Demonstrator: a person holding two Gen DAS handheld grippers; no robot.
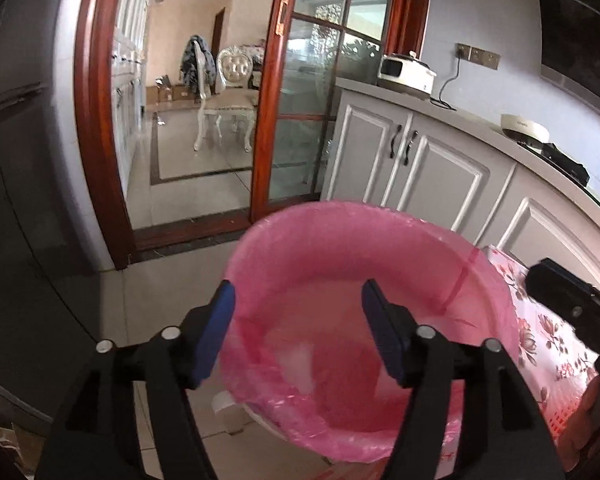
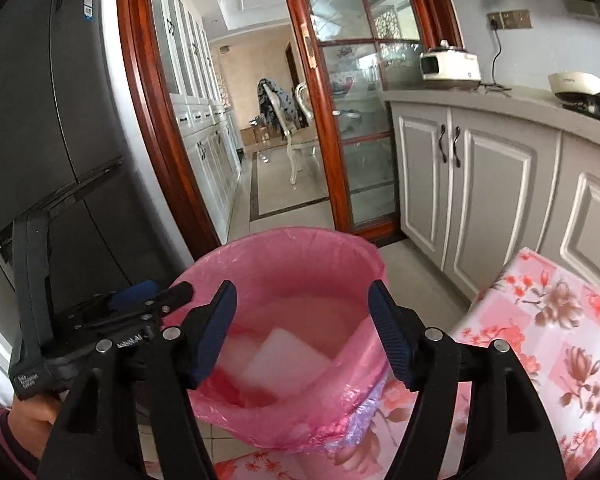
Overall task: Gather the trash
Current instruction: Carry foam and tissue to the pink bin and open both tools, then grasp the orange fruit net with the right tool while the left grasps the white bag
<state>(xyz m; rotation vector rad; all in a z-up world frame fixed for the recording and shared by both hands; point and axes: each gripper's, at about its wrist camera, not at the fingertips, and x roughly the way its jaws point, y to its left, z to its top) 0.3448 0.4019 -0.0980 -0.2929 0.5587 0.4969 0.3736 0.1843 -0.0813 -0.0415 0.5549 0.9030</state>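
A round trash bin with a pink liner (image 1: 380, 248) (image 2: 284, 248) stands on the tiled floor beside a table. My left gripper (image 1: 298, 292) hovers over its mouth, open, with nothing between the blue pads. My right gripper (image 2: 303, 292) is also open and empty above the bin. A white, flat piece of trash (image 2: 284, 364) lies inside on the liner; in the left wrist view it shows only as a pale blur (image 1: 300, 364). The right gripper's body (image 1: 572, 304) appears at the bin's right in the left wrist view. The left gripper (image 2: 140, 300) appears at the bin's left in the right wrist view.
A table with a pink floral cloth (image 2: 560, 320) (image 1: 540, 340) touches the bin on the right. Grey cabinets (image 2: 480, 184) and a counter with a white cooker (image 2: 450, 66) run behind it. A dark fridge (image 2: 52, 120) stands left; a wood-framed glass sliding door (image 1: 300, 100) opens ahead.
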